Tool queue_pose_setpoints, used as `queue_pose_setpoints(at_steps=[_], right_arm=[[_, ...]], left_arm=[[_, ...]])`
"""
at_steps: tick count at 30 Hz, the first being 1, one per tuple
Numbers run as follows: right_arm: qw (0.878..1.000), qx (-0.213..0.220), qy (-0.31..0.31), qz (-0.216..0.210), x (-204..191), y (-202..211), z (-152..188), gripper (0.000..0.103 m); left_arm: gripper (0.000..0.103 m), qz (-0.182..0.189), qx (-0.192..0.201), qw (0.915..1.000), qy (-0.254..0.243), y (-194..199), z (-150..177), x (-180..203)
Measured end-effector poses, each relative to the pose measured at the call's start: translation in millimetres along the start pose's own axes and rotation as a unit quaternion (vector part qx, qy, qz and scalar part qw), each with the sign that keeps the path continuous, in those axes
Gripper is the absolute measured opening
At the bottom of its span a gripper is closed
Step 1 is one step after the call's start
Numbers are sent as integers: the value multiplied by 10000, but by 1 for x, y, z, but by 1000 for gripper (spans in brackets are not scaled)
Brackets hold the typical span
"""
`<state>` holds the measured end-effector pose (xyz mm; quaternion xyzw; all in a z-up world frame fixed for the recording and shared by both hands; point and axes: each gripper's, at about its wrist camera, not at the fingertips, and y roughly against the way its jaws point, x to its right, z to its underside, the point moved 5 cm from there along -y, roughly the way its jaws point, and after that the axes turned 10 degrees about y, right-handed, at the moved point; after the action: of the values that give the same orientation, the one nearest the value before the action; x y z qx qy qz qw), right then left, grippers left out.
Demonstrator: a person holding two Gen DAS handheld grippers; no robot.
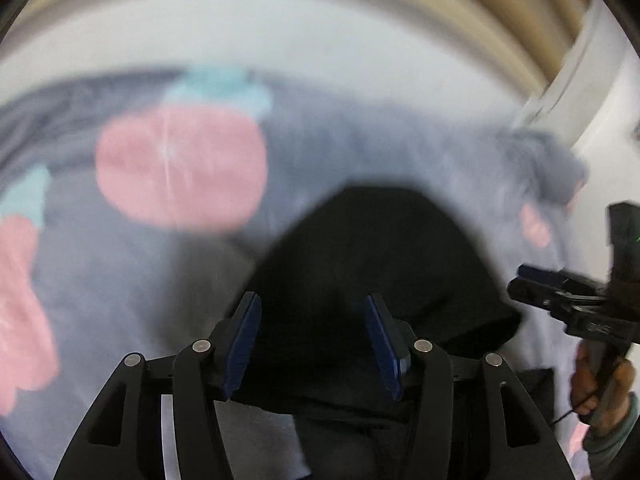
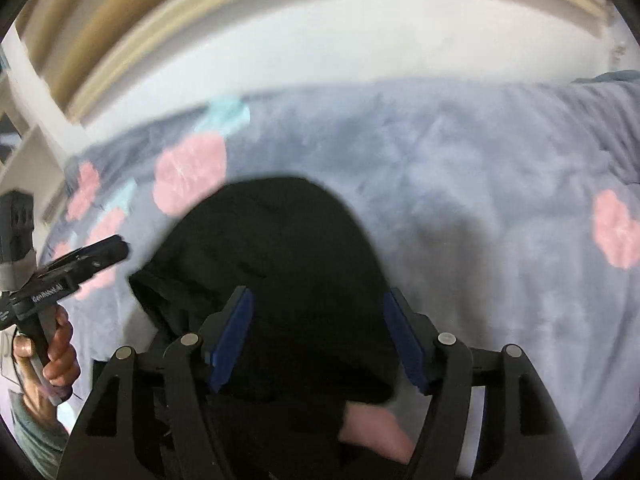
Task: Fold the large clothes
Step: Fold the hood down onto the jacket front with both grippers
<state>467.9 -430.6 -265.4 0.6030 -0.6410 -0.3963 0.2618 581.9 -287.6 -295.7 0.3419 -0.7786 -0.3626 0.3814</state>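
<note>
A black garment (image 1: 372, 264) lay in a rounded heap on a bed covered by a grey blanket (image 1: 360, 140) printed with pink blobs and pale blue-green marks. Both views were blurred, so the garment's folds and edges could not be made out well.

The left gripper (image 1: 314, 344) hung over the near side of the black garment with its jaws apart, the blue pads (image 1: 244, 344) clear of the cloth on either side; nothing was pinched between them. The right gripper (image 2: 320, 336) was likewise parted over the garment, its blue pads standing wide of each other with only the dark cloth showing below the gap, not clamped.

In the left wrist view the right gripper appeared just past the garment's right edge, held by a hand (image 1: 604, 392) with a grey-green sleeve. In the right wrist view the left gripper (image 2: 116, 250) showed just off the garment's left edge, gripped by the other hand (image 2: 56, 356).

Beyond the garment, the blanket ran up to a white wall (image 2: 360, 48) with a beige band above it.
</note>
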Motion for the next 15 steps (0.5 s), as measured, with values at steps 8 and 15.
queue_pose_setpoints(at_steps=[8, 15], right_arm=[[9964, -757, 337, 184, 1, -73, 73, 68], [9993, -173, 111, -302, 9, -3, 55, 67]], left_arm=[[57, -433, -250, 9983, -302, -41, 31, -15], [57, 374, 393, 9981, -305, 36, 11, -8]])
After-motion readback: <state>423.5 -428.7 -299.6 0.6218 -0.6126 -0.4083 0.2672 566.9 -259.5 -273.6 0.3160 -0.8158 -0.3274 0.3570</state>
